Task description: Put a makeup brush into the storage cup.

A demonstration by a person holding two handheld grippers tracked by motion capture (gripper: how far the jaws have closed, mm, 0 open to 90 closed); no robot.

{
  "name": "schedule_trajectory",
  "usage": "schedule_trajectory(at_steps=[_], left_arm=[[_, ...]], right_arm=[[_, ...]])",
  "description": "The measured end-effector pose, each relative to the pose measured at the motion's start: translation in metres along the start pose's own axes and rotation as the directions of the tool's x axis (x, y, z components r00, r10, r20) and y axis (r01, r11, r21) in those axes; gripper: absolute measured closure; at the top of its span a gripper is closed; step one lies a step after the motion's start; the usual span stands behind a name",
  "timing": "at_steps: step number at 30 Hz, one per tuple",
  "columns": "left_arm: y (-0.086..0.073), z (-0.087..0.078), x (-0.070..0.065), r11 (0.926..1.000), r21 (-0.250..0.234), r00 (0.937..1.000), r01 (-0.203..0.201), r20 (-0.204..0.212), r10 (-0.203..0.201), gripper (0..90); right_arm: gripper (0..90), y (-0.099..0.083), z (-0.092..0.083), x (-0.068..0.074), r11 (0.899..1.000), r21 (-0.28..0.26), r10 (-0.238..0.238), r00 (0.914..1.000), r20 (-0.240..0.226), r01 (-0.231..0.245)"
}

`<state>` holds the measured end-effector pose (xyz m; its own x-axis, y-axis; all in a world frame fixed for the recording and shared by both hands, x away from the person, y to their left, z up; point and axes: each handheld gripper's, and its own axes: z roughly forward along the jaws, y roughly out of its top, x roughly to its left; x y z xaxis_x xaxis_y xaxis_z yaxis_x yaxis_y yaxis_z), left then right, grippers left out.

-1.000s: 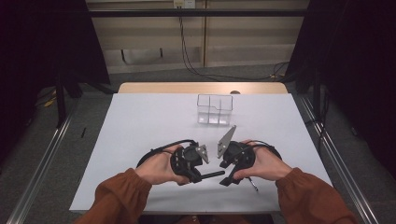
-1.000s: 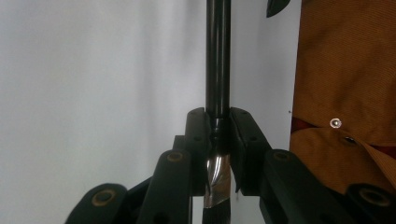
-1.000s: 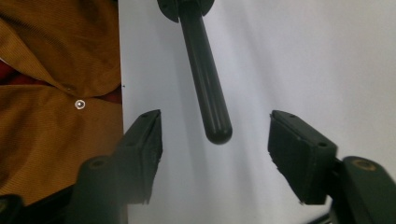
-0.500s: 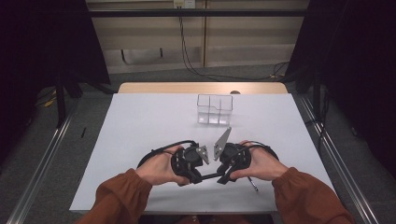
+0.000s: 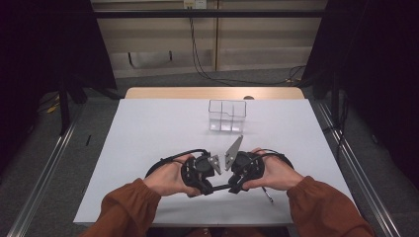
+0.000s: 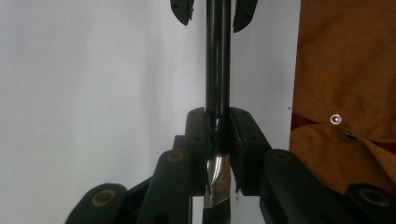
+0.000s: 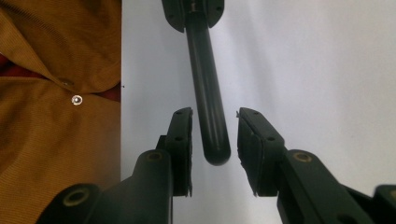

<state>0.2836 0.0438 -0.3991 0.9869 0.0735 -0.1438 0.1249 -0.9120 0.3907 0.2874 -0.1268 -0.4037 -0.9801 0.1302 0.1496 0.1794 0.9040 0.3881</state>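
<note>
Black pen (image 6: 218, 56) sits clamped in the left gripper (image 6: 218, 135); that gripper's view shows a silver band near the pads. Right gripper (image 7: 212, 140) has just been closing, jaws apart around the pen's rounded end. High view adds a clear box (image 5: 227, 116) beyond.

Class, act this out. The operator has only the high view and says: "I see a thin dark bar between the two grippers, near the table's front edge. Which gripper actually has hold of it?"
Observer: The left gripper is shut on it. It is a black rod, and the jaws clamp it just past a silver band.
Operator: Has the right one gripped it too?
Observer: Not yet. The right gripper has just been closing, and the rod's rounded end is between its jaws. A gap is visible on each side, so the pads are not touching the rod.
</note>
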Motion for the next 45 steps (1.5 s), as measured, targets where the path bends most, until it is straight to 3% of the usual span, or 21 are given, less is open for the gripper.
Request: schedule_trajectory(at_steps=[18, 19, 22, 23, 29, 31, 32, 34, 40, 45], left_arm=[[-0.001, 0.001, 0.001, 1.0000, -0.003, 1.0000, -0.006, -0.003, 0.006, 78.1], [0.000, -0.002, 0.004, 0.9982, 0.030, 0.9986, -0.052, -0.001, 0.052, 78.1], [-0.001, -0.001, 0.003, 0.9991, 0.012, 0.9990, -0.042, -0.016, 0.042, 77.7], [-0.001, -0.002, 0.005, 0.9983, 0.020, 0.9984, -0.054, -0.015, 0.055, 77.6], [-0.006, -0.001, 0.008, 0.9988, -0.044, 0.9998, -0.021, -0.008, 0.021, 75.3], [-0.008, -0.002, 0.010, 0.9987, -0.049, 0.9998, -0.017, 0.010, 0.017, 71.2], [-0.009, -0.002, 0.010, 0.9976, -0.069, 0.9999, -0.008, -0.016, 0.007, 68.3], [-0.013, -0.001, 0.011, 0.9956, -0.094, 1.0000, -0.002, -0.003, 0.001, 65.3], [-0.023, 0.003, 0.013, 0.9883, -0.149, 0.9988, 0.033, -0.031, -0.038, 48.8], [-0.032, 0.004, 0.015, 0.9753, -0.207, 0.9939, 0.077, -0.062, -0.091, 33.3]], right_arm=[[78.9, 0.002, 0.004, 0.000, 1.000, 0.012, -0.027, 0.9994, -0.022, 0.027], [79.0, 0.001, 0.004, -0.001, 1.000, 0.010, -0.025, 0.9994, -0.024, 0.025], [79.4, 0.000, 0.005, -0.003, 1.000, 0.004, -0.025, 0.9993, -0.030, 0.025], [79.6, 0.000, 0.004, -0.003, 1.000, 0.001, -0.024, 0.9993, -0.030, 0.024], [80.1, -0.002, 0.002, -0.002, 1.000, -0.006, -0.014, 0.9994, -0.033, 0.014], [80.1, -0.003, 0.001, -0.003, 1.000, -0.017, -0.018, 0.9994, -0.029, 0.017], [80.1, -0.004, 0.001, -0.002, 1.000, -0.012, -0.012, 0.9995, -0.030, 0.012], [80.1, -0.005, 0.000, -0.003, 1.000, -0.019, -0.005, 0.9997, -0.026, 0.004], [80.1, -0.010, -0.002, -0.004, 0.999, -0.031, 0.009, 0.9997, -0.023, -0.010], [80.1, -0.014, -0.002, -0.004, 0.999, -0.032, 0.022, 0.9995, -0.021, -0.023]])
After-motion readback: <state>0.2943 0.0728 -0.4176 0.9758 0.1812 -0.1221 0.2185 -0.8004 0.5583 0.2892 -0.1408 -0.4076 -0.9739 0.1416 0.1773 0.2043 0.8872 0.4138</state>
